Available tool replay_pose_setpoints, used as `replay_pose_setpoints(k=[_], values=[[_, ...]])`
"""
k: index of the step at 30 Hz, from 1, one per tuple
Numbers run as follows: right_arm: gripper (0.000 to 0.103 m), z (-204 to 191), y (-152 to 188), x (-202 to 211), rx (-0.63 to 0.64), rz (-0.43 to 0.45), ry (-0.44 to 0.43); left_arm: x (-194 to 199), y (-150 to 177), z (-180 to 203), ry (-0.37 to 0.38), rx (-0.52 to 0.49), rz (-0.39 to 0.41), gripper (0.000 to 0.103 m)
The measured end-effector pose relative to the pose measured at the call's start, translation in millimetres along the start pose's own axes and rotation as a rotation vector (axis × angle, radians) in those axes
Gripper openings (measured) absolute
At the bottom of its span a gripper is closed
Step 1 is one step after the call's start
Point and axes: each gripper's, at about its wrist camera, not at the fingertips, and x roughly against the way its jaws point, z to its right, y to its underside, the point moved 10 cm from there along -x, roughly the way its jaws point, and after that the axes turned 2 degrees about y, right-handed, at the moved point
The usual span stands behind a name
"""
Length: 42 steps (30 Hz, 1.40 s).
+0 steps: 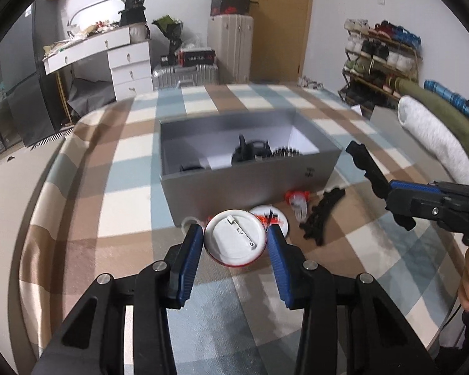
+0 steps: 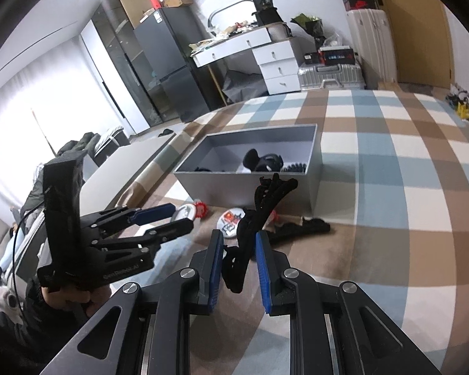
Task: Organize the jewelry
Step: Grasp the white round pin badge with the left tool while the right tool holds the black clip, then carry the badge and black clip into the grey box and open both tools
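The left gripper [image 1: 234, 243] has its jaws closed against the rim of a round pin badge [image 1: 233, 238], one blue pad on each side; the badge shows its white back, with the metal pin running diagonally from upper left to lower right between the pads. Directly ahead of those jaws stands the near wall of the open grey box [image 1: 250, 184], close by, with checked bedcover [image 1: 131, 187] open to the left and behind. Just right of the right pad lies a second badge [image 1: 273, 218], face up with red print, then a small red-and-clear piece [image 1: 298, 203] and a black band [image 1: 320, 215] lying on the cover beside the box. So two badges are counted. The right gripper [image 2: 240, 247] has its jaws pinched on a black strappy piece [image 2: 259, 212], whose long axis rises from between the pads and leans right toward the box [image 2: 250, 187]; its lower end hangs below the pads. Ahead of these jaws the box wall is near; to their right the cover is wide and bare. Inside the box lie several dark items, too blurred to count.
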Motion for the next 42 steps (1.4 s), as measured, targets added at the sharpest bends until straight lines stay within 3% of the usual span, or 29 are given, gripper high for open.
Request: replay_pose_setpoints(k=[16,42], values=[[0.020,3,-42,-10,0.001,0.062,0.010,5,-36,-14,-0.019,0.036,0.112,0.037],[0.020,21,-66,-49,-0.204,0.043,-0.016,-18,-67,-26,-0.028,0.050,0.121,0.037]])
